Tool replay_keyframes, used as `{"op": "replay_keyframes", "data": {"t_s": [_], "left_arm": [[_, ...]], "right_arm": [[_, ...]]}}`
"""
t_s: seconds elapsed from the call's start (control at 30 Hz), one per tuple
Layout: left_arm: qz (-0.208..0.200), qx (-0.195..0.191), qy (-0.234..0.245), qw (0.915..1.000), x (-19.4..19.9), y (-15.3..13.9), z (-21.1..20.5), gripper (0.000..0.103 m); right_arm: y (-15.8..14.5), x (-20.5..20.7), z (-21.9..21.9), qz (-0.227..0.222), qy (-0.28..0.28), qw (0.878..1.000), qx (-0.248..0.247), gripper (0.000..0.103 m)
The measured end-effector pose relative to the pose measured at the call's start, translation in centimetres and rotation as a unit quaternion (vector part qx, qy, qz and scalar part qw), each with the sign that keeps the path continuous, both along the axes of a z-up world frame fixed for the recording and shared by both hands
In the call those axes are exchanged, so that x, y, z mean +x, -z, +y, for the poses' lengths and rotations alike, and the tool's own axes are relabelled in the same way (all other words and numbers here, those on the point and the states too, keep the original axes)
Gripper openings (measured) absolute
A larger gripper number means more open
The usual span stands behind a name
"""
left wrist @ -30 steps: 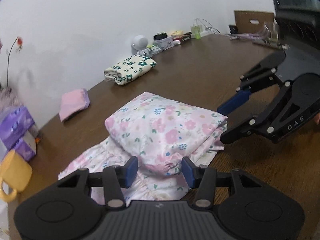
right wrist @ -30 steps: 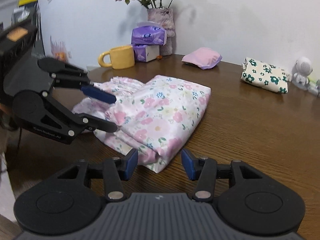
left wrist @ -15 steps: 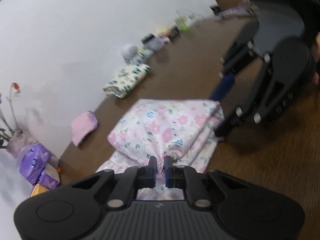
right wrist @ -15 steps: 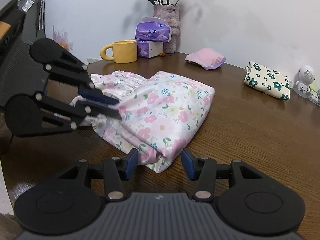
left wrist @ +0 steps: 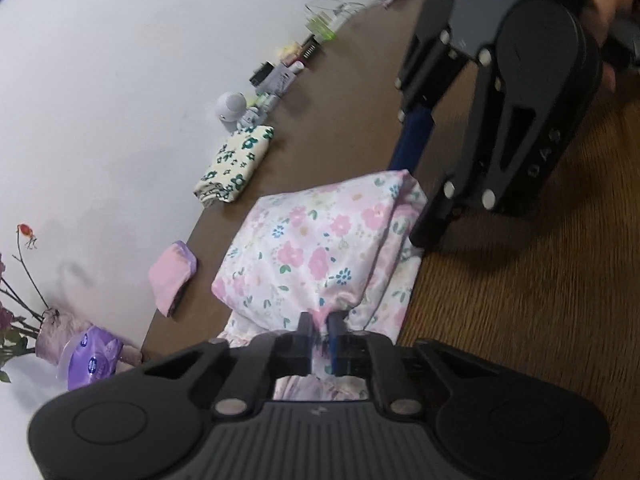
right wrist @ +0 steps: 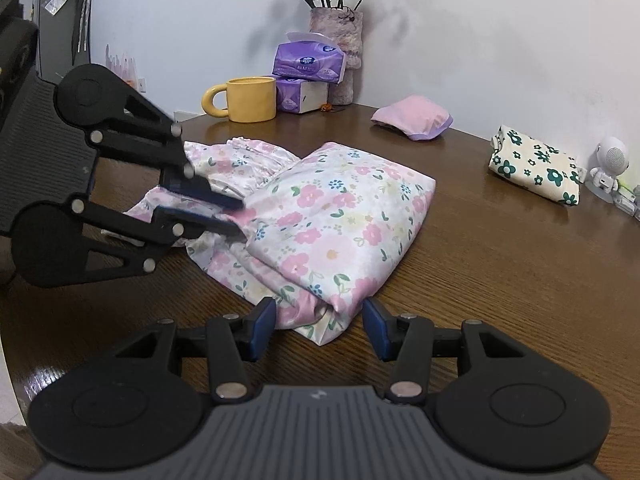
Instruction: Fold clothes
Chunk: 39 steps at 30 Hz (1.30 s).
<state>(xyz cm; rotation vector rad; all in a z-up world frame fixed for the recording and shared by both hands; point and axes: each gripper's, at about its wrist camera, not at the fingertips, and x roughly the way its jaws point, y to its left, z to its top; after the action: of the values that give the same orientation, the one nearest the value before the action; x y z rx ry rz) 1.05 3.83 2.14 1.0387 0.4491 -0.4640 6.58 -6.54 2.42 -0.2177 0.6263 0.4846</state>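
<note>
Pink floral cotton garment [right wrist: 320, 228], partly folded into a thick pad, lies in the middle of the brown wood-grain table [right wrist: 500, 280], its ruffled end trailing out to the left in the right wrist view. On that left side the left gripper [left wrist: 319, 330] has its blue pads pinched shut on a gathered bunch of the cloth at the near edge of the folded pad, with fabric puckering up between them. At the near corner of the bundle the right gripper [right wrist: 319, 322] stands about half open, one pad either side of the corner, touching nothing that I can make out.

To fold well from here, the pinched edge should probably be lifted only enough to clear the layers beneath and carried across in one smooth arc, while the right gripper steadies the corner so the stack does not slide. The satin-like cloth looks slippery, so a shallow bite may let go.

Along the back, left to right: a yellow ceramic mug [right wrist: 246, 98], purple tissue packs [right wrist: 308, 62], a speckled vase of dried roses [right wrist: 340, 52], a small folded pink-and-lilac cloth [right wrist: 412, 118], a folded cream cloth with green flowers [right wrist: 536, 164] and a small white robot figure [right wrist: 610, 164], all against a plain white wall [right wrist: 500, 32].
</note>
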Motion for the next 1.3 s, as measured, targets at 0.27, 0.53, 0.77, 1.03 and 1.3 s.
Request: {"op": "replay_keyframes", "data": {"t_s": [0.27, 0.53, 0.77, 1.03, 1.3], "left_arm": [[-0.036, -0.058, -0.035, 0.9971, -0.8, -0.7, 0.4, 0.003], [-0.017, -0.125, -0.051, 0.9908, -1.7, -1.5, 1.4, 0.003], [-0.013, -0.138, -0.062, 0.9884, -1.5, -1.4, 1.7, 0.003], [-0.019, -0.145, -0.064, 0.9872, -1.9, -1.4, 1.7, 0.003], [0.0, -0.137, -0.072, 0.9879, -2.0, -0.8, 1.5, 0.003]], "right_arm": [[0.2, 0.7, 0.3, -0.004, 0.008, 1.0, -0.028, 0.026], [0.7, 1.4, 0.3, -0.016, 0.05, 0.999, -0.012, 0.012], [0.4, 0.8, -0.1, -0.014, 0.048, 0.999, -0.003, 0.026], [0.6, 1.4, -0.5, -0.001, 0.042, 0.999, 0.007, 0.016], [1.0, 1.8, -0.5, 0.005, 0.063, 0.997, 0.034, 0.006]]}}
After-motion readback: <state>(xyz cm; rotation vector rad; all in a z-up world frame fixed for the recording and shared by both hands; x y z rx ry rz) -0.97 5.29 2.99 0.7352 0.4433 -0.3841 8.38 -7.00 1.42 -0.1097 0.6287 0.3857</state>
